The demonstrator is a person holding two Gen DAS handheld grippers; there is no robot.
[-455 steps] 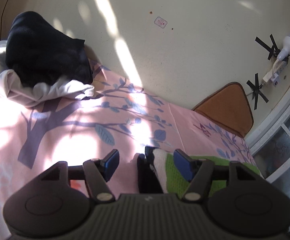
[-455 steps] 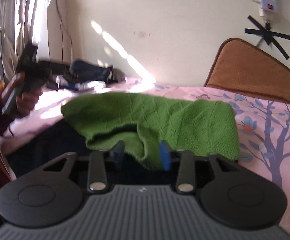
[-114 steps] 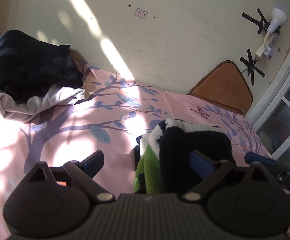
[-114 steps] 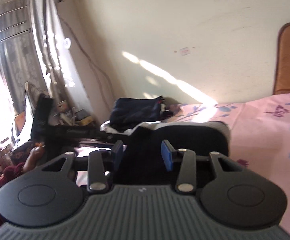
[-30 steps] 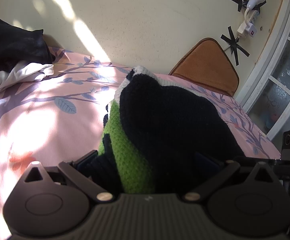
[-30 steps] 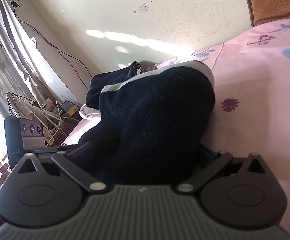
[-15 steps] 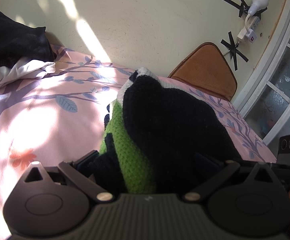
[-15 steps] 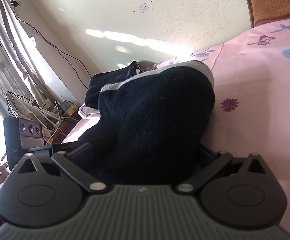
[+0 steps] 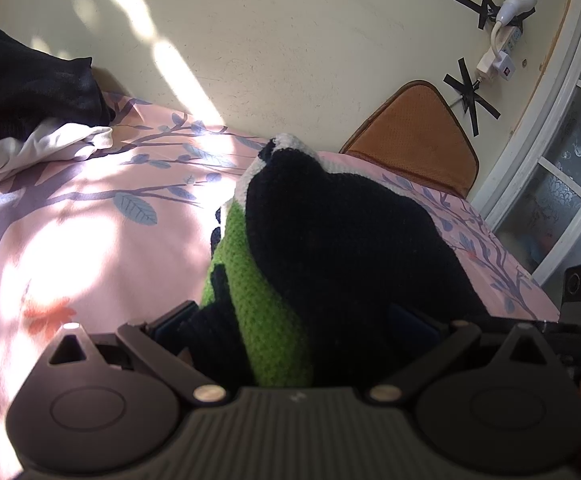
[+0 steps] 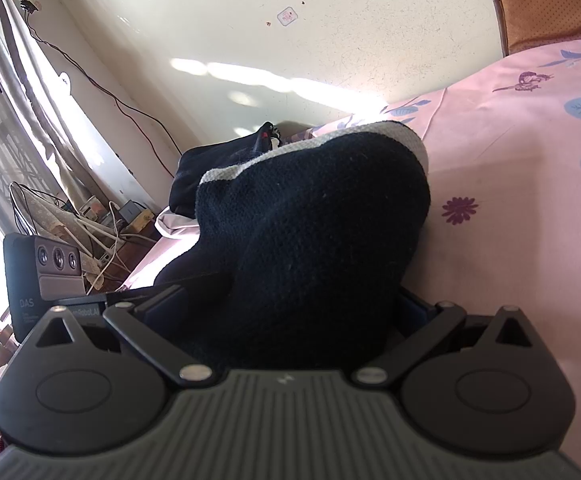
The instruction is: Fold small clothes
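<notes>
Pink bedsheet printed w/ blue-leaf trees (image 9: 90, 216) covers the bed, a cream wall behind it, sun streaks across both. Lying on the sheet towards the wall-side edge is the folded knit garment, black w/ green and white bands (image 9: 322, 248), bunched into a thick bundle. It is straddled from opposite ends by both tools: the left gripper (image 9: 294, 332) is spread wide w/ the green-and-black end between its fingers, and the right gripper (image 10: 286, 312) is likewise spread wide around the black end (image 10: 310, 232).

Judged step: bundle being squared up or gathered, prob. for a last fold or a lift. It is best done w/ both jaws closed evenly on all layers at once, low near the sheet, so inner green layers are not left to slip out; ends should be kept level and moved together, no twisting.

Hard to tell: whether any fingertip is actually pressed on the knit, since the tips are buried under fabric in both views. Layer count and underside of the bundle are hidden. Also seen: dark clothes on a white cloth at the far left corner (image 9: 30, 92), and a brown cushion against the wall (image 9: 414, 140), partly cut off.
</notes>
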